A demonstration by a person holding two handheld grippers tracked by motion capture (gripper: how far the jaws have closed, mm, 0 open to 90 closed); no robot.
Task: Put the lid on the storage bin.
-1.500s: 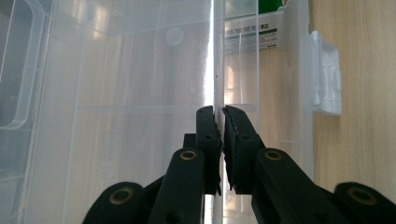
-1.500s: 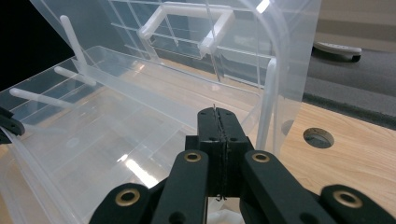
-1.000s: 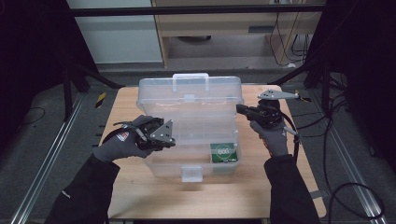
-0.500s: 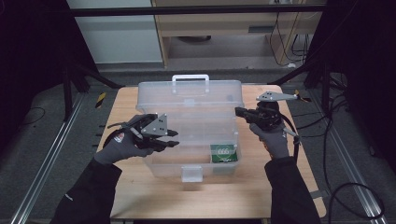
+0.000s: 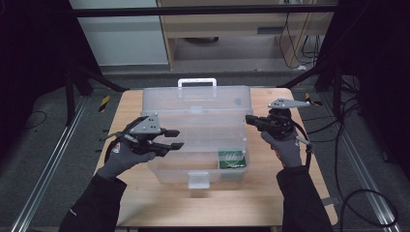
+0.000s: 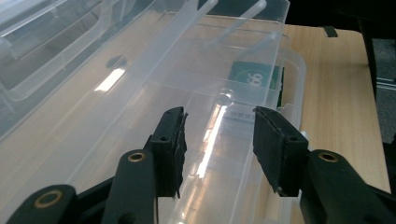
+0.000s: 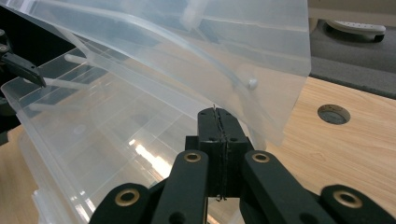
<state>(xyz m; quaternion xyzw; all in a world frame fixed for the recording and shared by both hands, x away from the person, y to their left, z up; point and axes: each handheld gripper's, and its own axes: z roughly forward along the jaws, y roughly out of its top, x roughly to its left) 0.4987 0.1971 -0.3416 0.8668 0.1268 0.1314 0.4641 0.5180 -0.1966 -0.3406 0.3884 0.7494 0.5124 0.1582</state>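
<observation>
High view shows you a clear plastic toolbox standing open in the middle of the bench, its lid tipped back with the white carry handle at the top and a green packet in the front right corner of the tub. Your left gripper hangs at the left end wall of the box; its fingers have just been opening and now stand apart with nothing between them, the tub rim running on ahead in the left gripper view. Your right gripper sits at the right edge of the box near the lid's corner with its fingers pressed together; in the right gripper view no plastic shows between them, so I read them as closed on nothing. Judge the box as light, stiff in the rims but thin and springy in the walls, smooth enough to slide on the wood, and liable to crack at hinges or latch if pinched hard. Take it by a rim edge or the handle rather than a flat wall, and squeeze gently.
</observation>
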